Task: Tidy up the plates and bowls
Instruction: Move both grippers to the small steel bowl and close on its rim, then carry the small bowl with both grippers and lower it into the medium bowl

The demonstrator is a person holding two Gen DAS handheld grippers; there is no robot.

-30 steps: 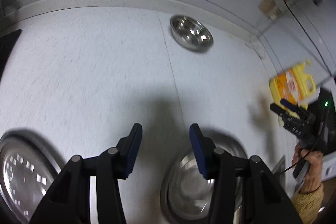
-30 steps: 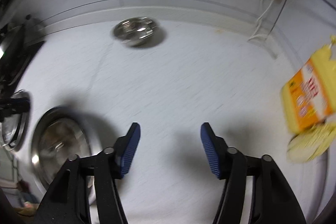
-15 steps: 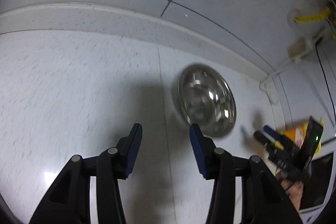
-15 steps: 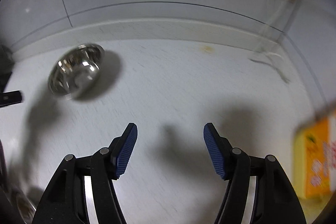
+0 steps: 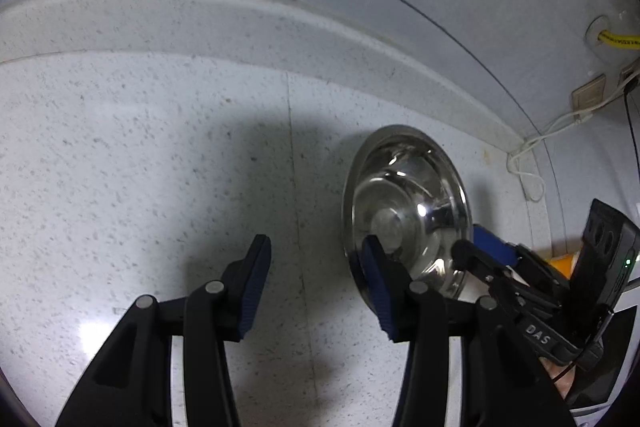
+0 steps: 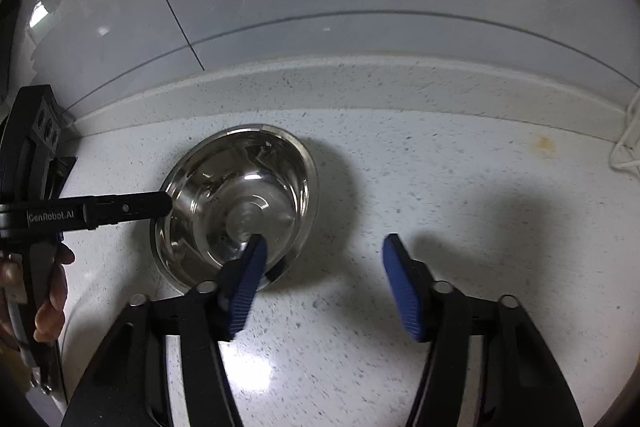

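One small steel bowl (image 5: 404,195) sits upright on the white speckled counter (image 5: 160,167), close to the back ledge. My left gripper (image 5: 316,251) is open; its right finger reaches over the bowl's left rim and its left finger stands outside over bare counter. My right gripper (image 6: 325,247) comes from the other side, jaws closing, pads not pressing. Its left finger hangs inside the bowl (image 6: 240,187) and its right finger is outside, so the near rim lies between them. The right gripper (image 5: 476,245) also shows in the left wrist view, at the bowl's right rim.
A raised ledge (image 6: 360,87) and tiled wall close off the back. A white cable (image 5: 528,155) runs from a wall socket (image 5: 588,99) at the far right. A person's hand (image 6: 48,303) holds the left tool. An orange package (image 5: 560,261) peeks out behind the right tool.
Both grippers have swept across the counter and down to the small bowl, one on each side. The larger steel dishes and the yellow package have slid out of view.
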